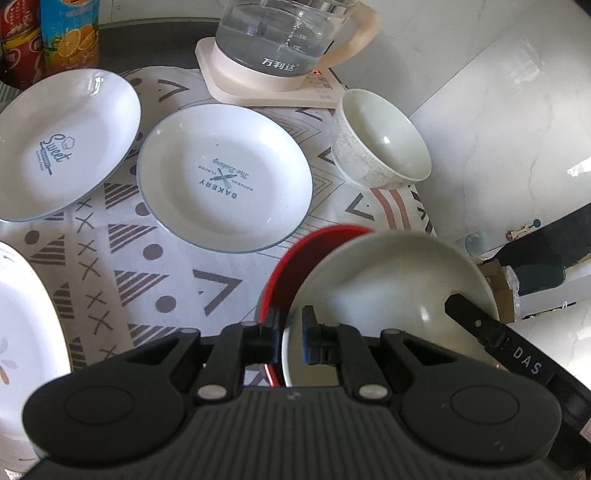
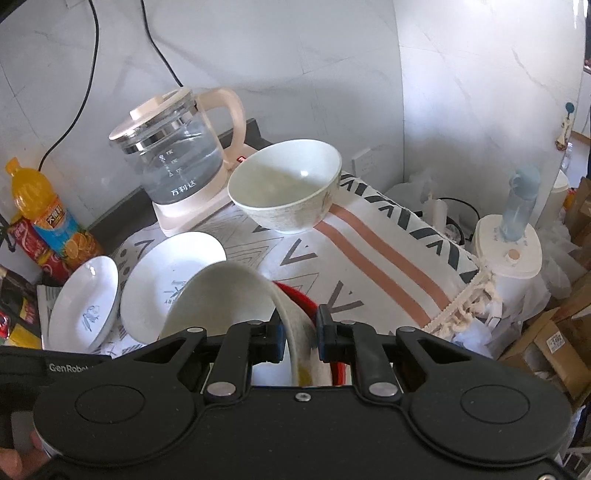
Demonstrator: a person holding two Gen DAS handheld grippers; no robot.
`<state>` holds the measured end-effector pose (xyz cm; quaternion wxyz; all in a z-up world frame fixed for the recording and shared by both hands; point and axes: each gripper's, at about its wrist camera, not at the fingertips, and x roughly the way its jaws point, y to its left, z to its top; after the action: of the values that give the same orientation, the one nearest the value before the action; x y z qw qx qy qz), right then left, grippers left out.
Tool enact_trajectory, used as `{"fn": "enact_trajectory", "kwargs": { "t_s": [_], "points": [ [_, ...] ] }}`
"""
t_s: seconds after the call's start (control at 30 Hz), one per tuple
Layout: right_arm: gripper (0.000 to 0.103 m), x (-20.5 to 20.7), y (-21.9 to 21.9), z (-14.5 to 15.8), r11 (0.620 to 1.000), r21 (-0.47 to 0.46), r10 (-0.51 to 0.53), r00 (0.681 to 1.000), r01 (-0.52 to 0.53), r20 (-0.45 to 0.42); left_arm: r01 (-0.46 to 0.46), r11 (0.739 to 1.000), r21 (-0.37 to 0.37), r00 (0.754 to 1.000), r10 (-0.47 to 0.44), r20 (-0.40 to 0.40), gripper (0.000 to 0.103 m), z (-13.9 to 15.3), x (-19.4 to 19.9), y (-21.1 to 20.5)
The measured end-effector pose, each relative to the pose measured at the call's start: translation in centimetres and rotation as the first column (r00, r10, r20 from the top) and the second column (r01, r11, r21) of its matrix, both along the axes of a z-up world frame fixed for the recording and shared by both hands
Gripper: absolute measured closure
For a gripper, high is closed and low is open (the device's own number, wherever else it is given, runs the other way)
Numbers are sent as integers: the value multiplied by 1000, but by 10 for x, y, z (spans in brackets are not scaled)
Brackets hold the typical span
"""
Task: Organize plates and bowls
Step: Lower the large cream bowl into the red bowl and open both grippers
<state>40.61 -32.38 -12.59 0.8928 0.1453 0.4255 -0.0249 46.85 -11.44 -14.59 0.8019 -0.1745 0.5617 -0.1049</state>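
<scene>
I hold one cream bowl between both grippers, tilted above a red bowl on the patterned cloth. My left gripper is shut on the bowl's near-left rim. My right gripper is shut on the opposite wall of the same cream bowl; one of its fingers shows inside the bowl in the left wrist view. The red bowl peeks out just behind it. A second cream bowl stands upright farther back. Two white plates with blue print lie to the left.
A glass kettle on its cream base stands at the back. Drink bottles are at the back left. Another white plate lies at the near left. The cloth's edge drops off to the right, with boxes and a humidifier beyond.
</scene>
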Motion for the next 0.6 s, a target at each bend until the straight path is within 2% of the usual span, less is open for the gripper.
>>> {"fn": "enact_trajectory", "kwargs": {
  "t_s": [0.17, 0.33, 0.53, 0.57, 0.6],
  "points": [
    [87, 6, 1, -6, 1000, -14, 12, 1000, -12, -15, -14, 1000, -3, 1000, 14, -1, 94, 2, 2, 2],
    [85, 12, 4, -13, 1000, -20, 18, 999, -19, -49, -28, 999, 33, 1000, 28, -3, 93, 5, 3, 6],
    [82, 16, 6, -10, 999, -22, 48, 998, -49, -48, -59, 997, 53, 998, 60, -21, 93, 4, 1, 14],
    [79, 17, 6, -8, 998, -31, 50, 998, -51, -45, -60, 997, 52, 998, 62, -26, 91, 4, 1, 14],
    [69, 18, 6, -6, 998, -36, 55, 998, -56, -44, -61, 997, 54, 997, 63, -32, 88, 4, 1, 14]
  ]
}}
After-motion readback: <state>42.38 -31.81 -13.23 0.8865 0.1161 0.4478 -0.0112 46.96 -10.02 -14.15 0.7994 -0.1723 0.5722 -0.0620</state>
